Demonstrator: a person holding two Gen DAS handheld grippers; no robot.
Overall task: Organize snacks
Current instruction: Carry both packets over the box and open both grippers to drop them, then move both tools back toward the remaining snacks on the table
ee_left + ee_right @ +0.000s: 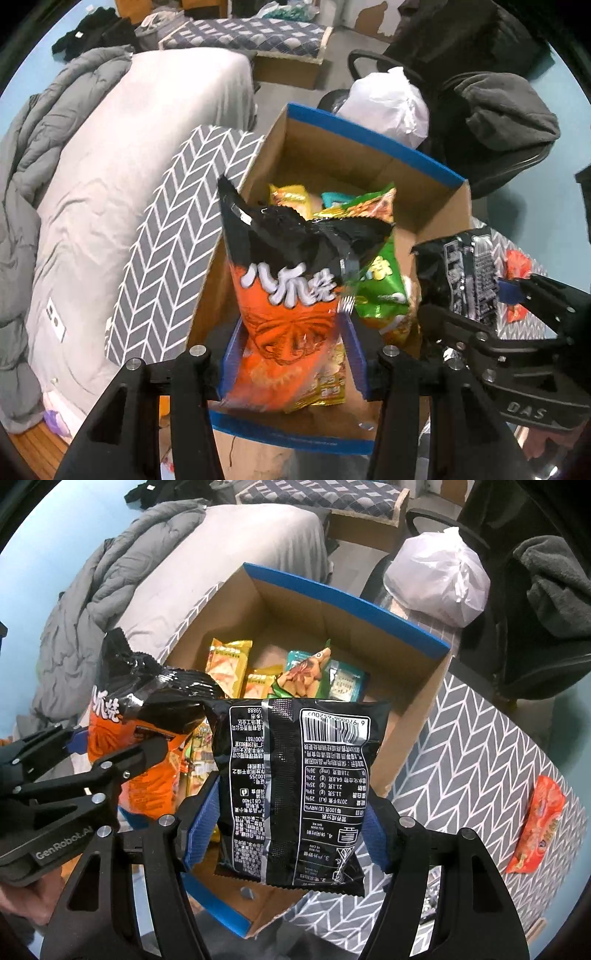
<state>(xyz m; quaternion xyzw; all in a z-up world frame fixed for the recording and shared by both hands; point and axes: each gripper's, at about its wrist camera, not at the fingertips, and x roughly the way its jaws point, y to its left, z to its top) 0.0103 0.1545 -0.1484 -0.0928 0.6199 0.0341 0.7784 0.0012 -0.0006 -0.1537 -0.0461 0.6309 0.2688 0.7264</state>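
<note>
My left gripper (291, 354) is shut on an orange and black snack bag (284, 306) and holds it over the near edge of a cardboard box (332, 155) with a blue rim. My right gripper (291, 827) is shut on a black snack bag (295, 786), printed back toward the camera, above the same box (417, 716). Several snack packs (284, 675) lie inside the box. Each gripper shows in the other's view: the right gripper (491, 295) at the right, the left gripper (110, 749) at the left.
The box stands on a grey chevron-patterned table (469, 760). An orange snack bag (535, 827) lies on the table to the right. A white plastic bag (439, 576) and a dark chair (546, 602) are behind. A bed with grey bedding (92, 184) is on the left.
</note>
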